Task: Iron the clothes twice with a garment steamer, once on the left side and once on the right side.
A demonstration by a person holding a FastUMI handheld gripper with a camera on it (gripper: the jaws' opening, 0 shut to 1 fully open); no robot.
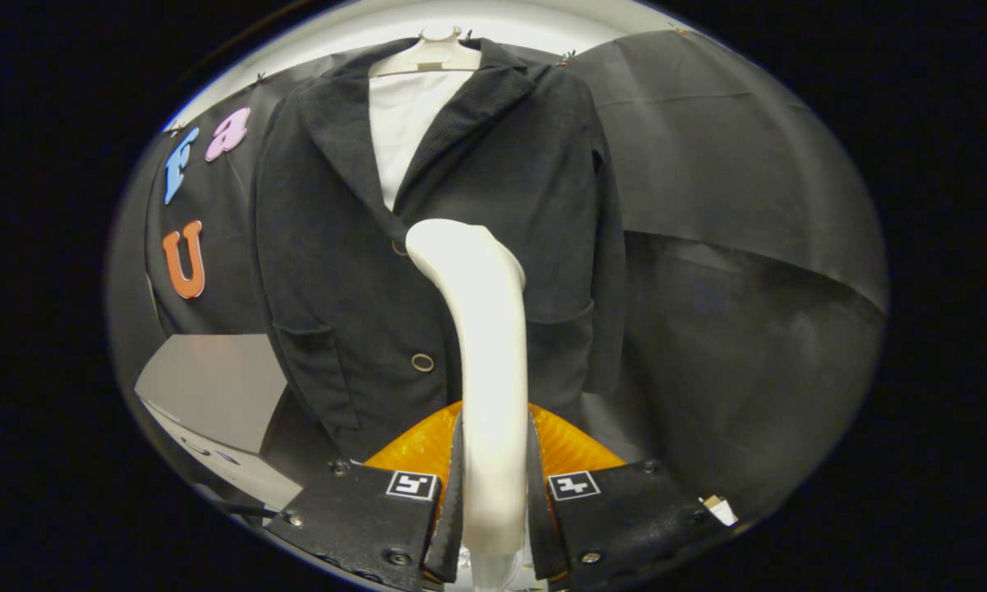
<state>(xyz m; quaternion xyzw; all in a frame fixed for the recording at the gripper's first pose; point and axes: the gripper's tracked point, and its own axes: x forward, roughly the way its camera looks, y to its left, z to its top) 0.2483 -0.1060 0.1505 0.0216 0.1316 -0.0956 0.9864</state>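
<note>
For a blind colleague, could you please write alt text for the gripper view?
The gripper is shut on a white garment steamer, whose head sits at the front of a dark jacket. The jacket hangs on a white hanger over a white shirt.

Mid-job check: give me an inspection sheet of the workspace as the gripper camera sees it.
Surface: grey tabletop low beside the jacket.
Job's things: dark jacket on a hanger, buttoned, white shirt inside; white steamer upright, its head at the jacket's front near the upper button.
Clutter: nothing seen.
Gripper: gripper shut on the steamer's handle, both fingers pressing it.
Cables: dark cable below the tabletop.
Surroundings: black cloth wall behind.
</note>
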